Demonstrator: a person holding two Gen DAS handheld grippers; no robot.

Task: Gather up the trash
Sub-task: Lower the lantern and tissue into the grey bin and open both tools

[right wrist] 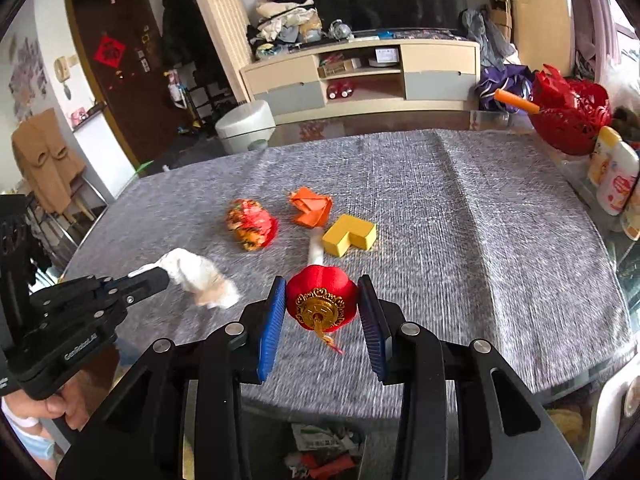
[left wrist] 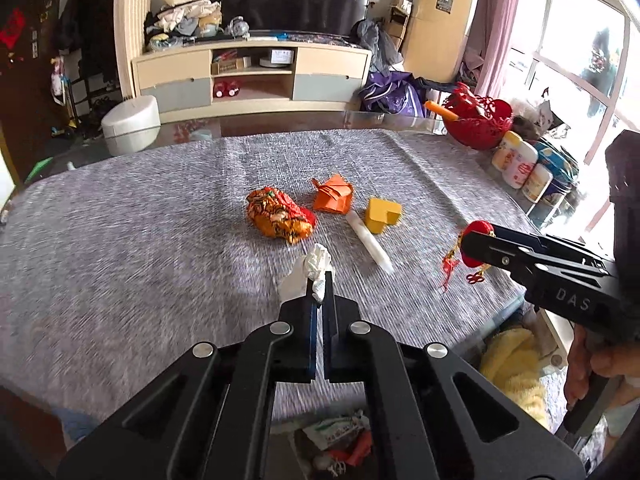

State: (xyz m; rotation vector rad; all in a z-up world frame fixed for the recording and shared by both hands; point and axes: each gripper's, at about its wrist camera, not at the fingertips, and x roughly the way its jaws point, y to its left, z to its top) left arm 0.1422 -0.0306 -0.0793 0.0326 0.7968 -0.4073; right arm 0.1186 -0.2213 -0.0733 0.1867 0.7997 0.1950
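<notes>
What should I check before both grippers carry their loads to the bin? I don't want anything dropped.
1. Left gripper shut on white tissue: ok.
2. Right gripper pads pressing red lantern ornament: ok.
3. Lantern tassel hanging free: ok.
4. Trash bin below table edge: ok.
5. Table cleared: not ok; snack wrapper, orange paper, white tube remain.

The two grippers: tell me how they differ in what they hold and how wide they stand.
The left gripper is shut on a crumpled white tissue, jaws nearly together; the right gripper is shut on a red lantern ornament, jaws held apart by its round body. The tissue is limp and plain; the lantern is firm, with gold trim and a tassel. Both are lifted above the grey tablecloth.
</notes>
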